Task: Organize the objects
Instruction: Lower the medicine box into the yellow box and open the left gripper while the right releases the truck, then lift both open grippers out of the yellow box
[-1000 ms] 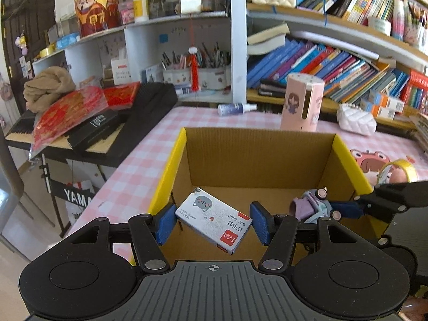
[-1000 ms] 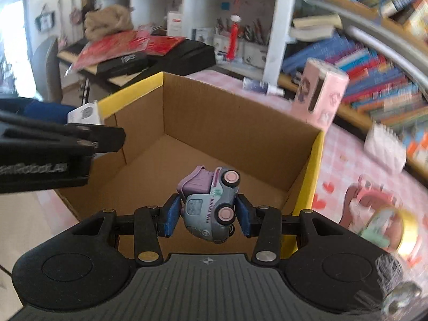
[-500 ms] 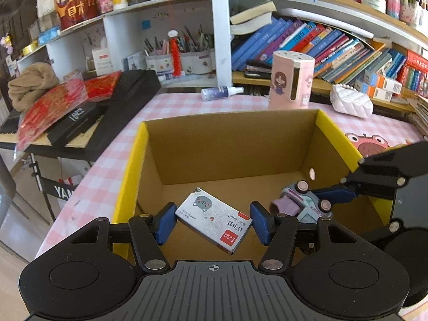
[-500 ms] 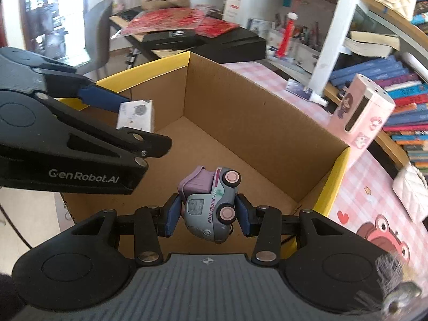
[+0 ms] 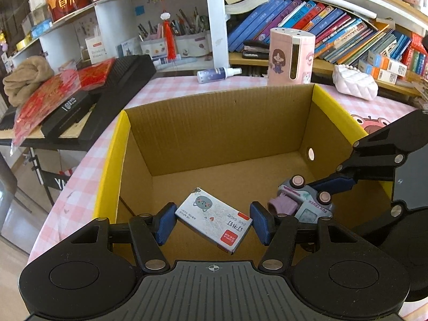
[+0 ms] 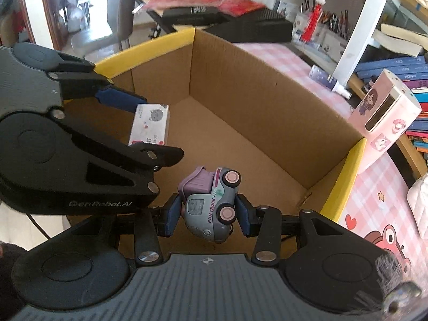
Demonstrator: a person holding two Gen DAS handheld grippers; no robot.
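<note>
Inside the cardboard box (image 5: 219, 131), left gripper (image 5: 214, 220) clamps the staple box (image 5: 214, 219) crosswise; right gripper (image 6: 208, 214) clamps the toy truck (image 6: 210, 204) nose-down.

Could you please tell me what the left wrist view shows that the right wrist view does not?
Only the left wrist view shows the left gripper from behind, its fingers closed on the staple box, and the white quilted purse whole.

Only the right wrist view shows the grey chair, and the right gripper head-on, clamping the toy truck.

Both show the cardboard box with both items held above its floor, the pink dispenser, the spray bottle and the bookshelves.
</note>
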